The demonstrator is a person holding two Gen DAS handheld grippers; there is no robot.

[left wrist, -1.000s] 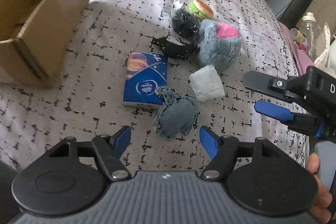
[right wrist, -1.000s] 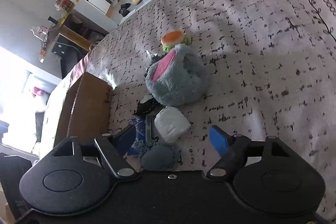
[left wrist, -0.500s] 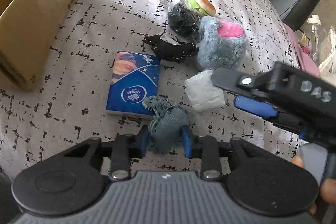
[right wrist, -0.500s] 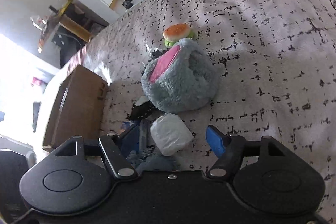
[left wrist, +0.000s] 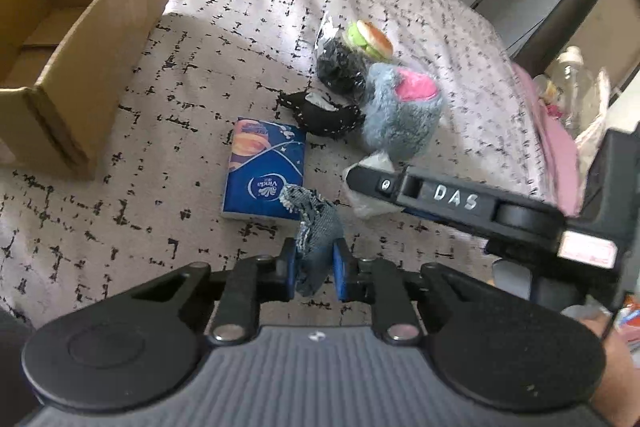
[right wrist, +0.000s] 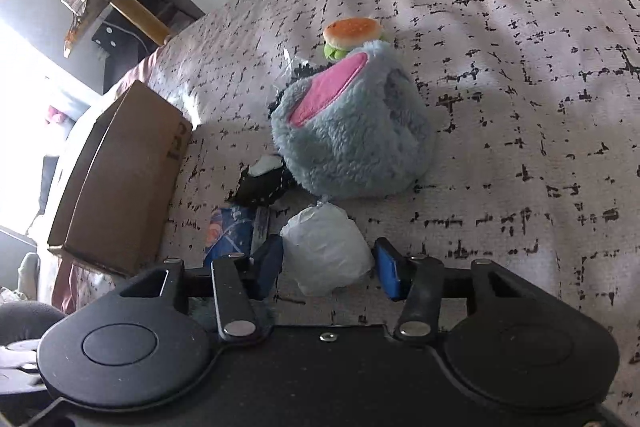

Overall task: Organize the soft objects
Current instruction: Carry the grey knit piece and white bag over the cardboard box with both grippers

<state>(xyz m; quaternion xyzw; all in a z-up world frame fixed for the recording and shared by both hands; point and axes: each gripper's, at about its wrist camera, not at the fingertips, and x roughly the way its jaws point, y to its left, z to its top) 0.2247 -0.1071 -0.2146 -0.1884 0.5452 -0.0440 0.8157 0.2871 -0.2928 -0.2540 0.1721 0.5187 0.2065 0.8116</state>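
Left hand-held gripper point(left wrist: 314, 269) now clamping denim scrap point(left wrist: 316, 227), right hand-held gripper point(right wrist: 328, 263) closing, seemingly touching white bundle point(right wrist: 326, 251)

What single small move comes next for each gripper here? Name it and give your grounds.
Probably finish closing the right gripper on the white bundle: its jaws have just been closing and the bundle sits between them, with a gap visible on one side. The left gripper is already shut on the denim piece, so it could then carry that toward the open cardboard box.
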